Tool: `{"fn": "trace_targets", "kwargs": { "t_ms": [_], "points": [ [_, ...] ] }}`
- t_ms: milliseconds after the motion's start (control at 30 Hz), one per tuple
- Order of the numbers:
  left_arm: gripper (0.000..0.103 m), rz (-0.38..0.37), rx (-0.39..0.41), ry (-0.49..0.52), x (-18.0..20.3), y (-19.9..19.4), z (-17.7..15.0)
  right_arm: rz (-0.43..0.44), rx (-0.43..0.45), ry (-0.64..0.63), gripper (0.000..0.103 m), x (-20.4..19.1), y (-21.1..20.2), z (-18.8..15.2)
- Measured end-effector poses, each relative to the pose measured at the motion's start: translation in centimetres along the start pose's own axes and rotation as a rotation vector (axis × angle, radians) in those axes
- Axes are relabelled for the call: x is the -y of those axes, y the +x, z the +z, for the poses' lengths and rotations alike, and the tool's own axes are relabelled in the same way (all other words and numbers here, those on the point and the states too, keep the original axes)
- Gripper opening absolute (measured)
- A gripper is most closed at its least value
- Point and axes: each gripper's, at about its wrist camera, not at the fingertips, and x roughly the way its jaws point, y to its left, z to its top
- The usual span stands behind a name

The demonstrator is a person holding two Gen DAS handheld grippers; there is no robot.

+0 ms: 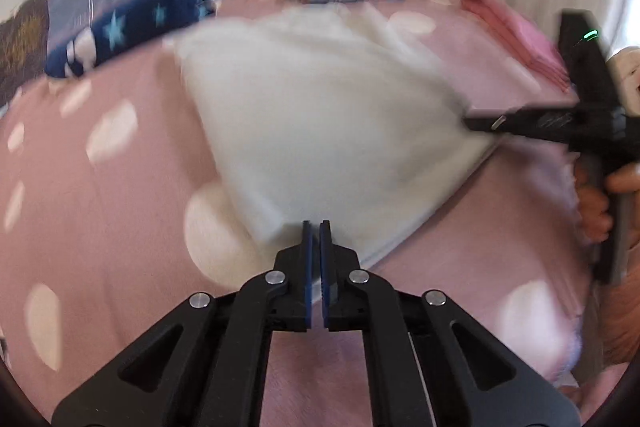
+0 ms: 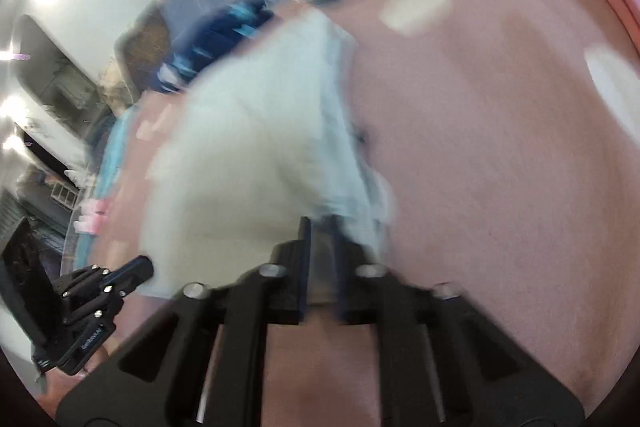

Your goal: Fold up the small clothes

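White soft garment (image 1: 320,131) lies on the pink spotted bedsheet (image 1: 120,187); left gripper (image 1: 316,227) pinches its near corner, right gripper (image 2: 320,227) clamps the right corner. Lift evenly, keep the edge taut.

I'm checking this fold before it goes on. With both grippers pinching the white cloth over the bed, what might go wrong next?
1. The left gripper pinches only the very edge of the white cloth, so that corner may slip free.
2. The right gripper grips another thin edge; uneven pulling could skew the fold.
3. The cloth may drag and bunch on the pink bedspread.
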Motion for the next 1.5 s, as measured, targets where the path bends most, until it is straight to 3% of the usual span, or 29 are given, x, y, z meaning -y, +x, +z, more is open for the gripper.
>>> {"fn": "trace_targets", "kwargs": {
  "t_ms": [133, 167, 367, 467, 567, 700, 800, 867, 900, 933, 1067, 1100, 1200, 1233, 1367, 1433, 1500],
  "points": [
    [0.006, -0.060, 0.018, -0.048, -0.6, -0.9, 0.6, -0.003, 0.011, -0.044, 0.004, -0.3, -1.3, 0.1],
    [0.006, -0.081, 0.039, -0.068, -0.9, -1.3, 1.2, 0.007, 0.016, -0.050, 0.011, -0.5, -1.6, 0.6],
    [0.013, -0.088, 0.115, -0.096, -1.6, -1.3, 3.8, 0.047, 0.092, -0.162, 0.021, -2.7, -2.4, 6.3],
    [0.017, -0.101, 0.075, -0.102, -1.5, 0.4, 4.1, 0.088, 0.063, -0.134, 0.038, -2.4, -0.1, 10.9],
    [0.025, -0.100, 0.053, -0.084, -1.1, 1.5, 3.7, 0.100, 0.029, -0.073, 0.039, -1.8, 2.1, 14.9],
    [0.030, -0.098, 0.061, -0.033, -0.2, 1.6, 3.3, 0.030, -0.010, -0.099, 0.049, -2.6, 5.8, 18.9],
    [0.031, -0.128, 0.063, -0.054, -0.5, 1.7, 3.1, -0.017, -0.045, -0.112, 0.053, -3.0, 9.2, 21.0],
    [0.031, -0.154, 0.061, -0.076, -1.0, 1.8, 3.1, -0.009, -0.080, -0.119, 0.049, -3.1, 11.1, 21.5],
    [0.031, -0.160, 0.061, -0.081, -1.2, 1.8, 3.0, -0.006, -0.093, -0.122, 0.017, -3.2, 11.7, 21.5],
    [0.031, -0.164, 0.061, -0.084, -1.2, 1.8, 3.0, 0.012, -0.099, -0.136, 0.003, -3.7, 12.1, 21.6],
    [0.031, -0.176, 0.063, -0.093, -1.3, 1.8, 2.9, 0.097, 0.090, -0.241, 0.002, -6.0, 8.7, 21.1],
    [0.031, -0.179, 0.063, -0.096, -1.3, 1.8, 2.9, 0.065, 0.115, -0.251, 0.002, -6.1, 8.3, 20.9],
    [0.031, -0.177, 0.065, -0.094, -1.2, 1.7, 2.9, -0.257, 0.148, -0.284, 0.008, -5.1, 9.5, 20.8],
    [0.031, -0.176, 0.067, -0.093, -1.1, 1.7, 2.8, -0.273, 0.145, -0.271, 0.008, -4.5, 9.5, 20.8],
    [0.031, -0.178, 0.069, -0.100, -1.5, 1.5, 3.0, -0.112, 0.163, -0.190, 0.019, -3.2, 6.6, 19.5],
    [0.031, -0.200, 0.078, -0.122, -2.1, 0.9, 3.5, -0.016, 0.135, -0.242, 0.020, -4.5, 4.8, 17.5],
    [0.031, -0.216, 0.112, -0.154, -3.3, -0.2, 4.2, 0.077, 0.087, -0.316, 0.027, -6.1, 3.3, 14.7]
  ]
}}
